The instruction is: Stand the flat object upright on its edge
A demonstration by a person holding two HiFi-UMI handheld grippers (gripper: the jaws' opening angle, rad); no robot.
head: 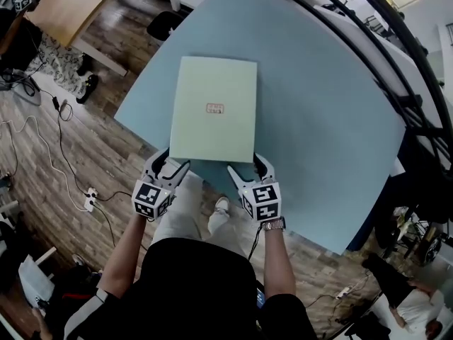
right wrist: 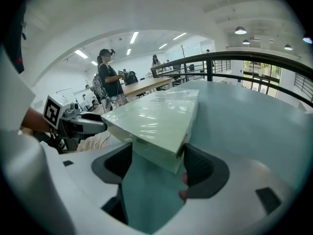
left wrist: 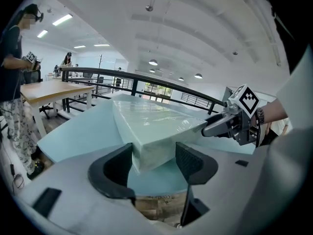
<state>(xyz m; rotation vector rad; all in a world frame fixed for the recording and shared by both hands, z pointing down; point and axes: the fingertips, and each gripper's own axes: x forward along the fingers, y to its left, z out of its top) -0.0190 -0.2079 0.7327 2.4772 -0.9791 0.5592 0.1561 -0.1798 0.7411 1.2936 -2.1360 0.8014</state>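
Observation:
A flat pale-green box (head: pixel 214 109) wrapped in clear film lies on the light-blue table (head: pixel 318 119), with its near edge by the table's front edge. My left gripper (head: pixel 173 163) is at the box's near left corner, which sits between its open jaws (left wrist: pixel 154 155); that corner (left wrist: pixel 146 141) overhangs the floor. My right gripper (head: pixel 248 167) stands open around the near right corner (right wrist: pixel 166 131), and its right finger (right wrist: pixel 195 163) is close against the box's side. Each gripper shows in the other's view: the right gripper (left wrist: pixel 230 124) and the left gripper (right wrist: pixel 73 121).
A wooden table (head: pixel 71 6) stands at the far left, with cables and a power strip (head: pixel 88 198) on the wood floor. A black railing (head: pixel 396 69) runs behind the blue table. People stand by the far desks (right wrist: pixel 108 77). A person's legs and shoe (head: pixel 221 205) are below the grippers.

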